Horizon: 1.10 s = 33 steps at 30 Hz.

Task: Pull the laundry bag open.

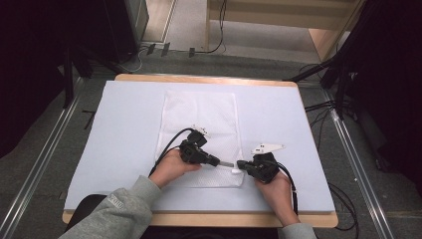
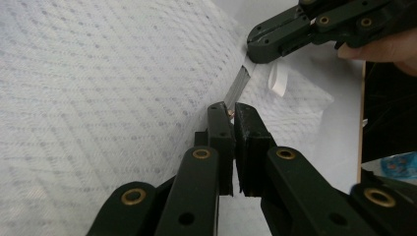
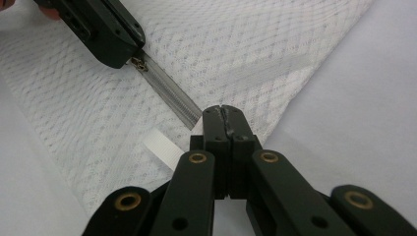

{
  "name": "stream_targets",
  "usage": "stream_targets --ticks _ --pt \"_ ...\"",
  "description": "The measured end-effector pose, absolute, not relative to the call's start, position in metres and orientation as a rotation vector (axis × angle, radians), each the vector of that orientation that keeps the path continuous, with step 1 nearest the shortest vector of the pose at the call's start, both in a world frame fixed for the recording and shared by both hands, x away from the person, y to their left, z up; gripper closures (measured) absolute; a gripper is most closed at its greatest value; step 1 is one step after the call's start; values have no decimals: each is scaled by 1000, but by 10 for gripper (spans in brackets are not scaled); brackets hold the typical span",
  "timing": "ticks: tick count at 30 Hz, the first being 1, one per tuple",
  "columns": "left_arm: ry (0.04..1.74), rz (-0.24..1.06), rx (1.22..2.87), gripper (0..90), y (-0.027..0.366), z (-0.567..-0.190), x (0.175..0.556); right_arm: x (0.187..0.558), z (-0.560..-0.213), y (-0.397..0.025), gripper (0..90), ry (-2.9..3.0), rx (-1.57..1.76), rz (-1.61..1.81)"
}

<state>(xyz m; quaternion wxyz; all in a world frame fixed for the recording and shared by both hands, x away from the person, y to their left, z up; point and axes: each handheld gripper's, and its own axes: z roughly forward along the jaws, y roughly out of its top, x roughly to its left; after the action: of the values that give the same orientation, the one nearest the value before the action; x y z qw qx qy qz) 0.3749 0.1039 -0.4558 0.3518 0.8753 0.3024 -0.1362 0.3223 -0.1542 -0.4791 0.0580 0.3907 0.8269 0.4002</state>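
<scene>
Showing: a white mesh bag (image 1: 199,134) flat on the table (image 1: 124,149), its zipper (image 3: 169,96) running along the near edge.
Left claw (image 2: 230,114): we see it clenched on the zipper pull (image 2: 230,113), a brass glint between the tips.
Right claw (image 3: 223,114): clenched on the bag's near right corner, at the zipper's end; a white loop tab (image 3: 162,150) lies just beside it.
Axis: the zipper's length lies straight between the two claws, left to right across the table.
Key relation: we judge that the pull travels along this line, toward or away from the right claw, while that claw anchors the bag.
</scene>
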Motion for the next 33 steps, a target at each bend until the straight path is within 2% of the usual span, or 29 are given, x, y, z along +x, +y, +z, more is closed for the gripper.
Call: stream_targets --ticks 33 --pt "816 -376 2251 880 140 -445 375 322 -480 -154 900 2497 1180 1228"
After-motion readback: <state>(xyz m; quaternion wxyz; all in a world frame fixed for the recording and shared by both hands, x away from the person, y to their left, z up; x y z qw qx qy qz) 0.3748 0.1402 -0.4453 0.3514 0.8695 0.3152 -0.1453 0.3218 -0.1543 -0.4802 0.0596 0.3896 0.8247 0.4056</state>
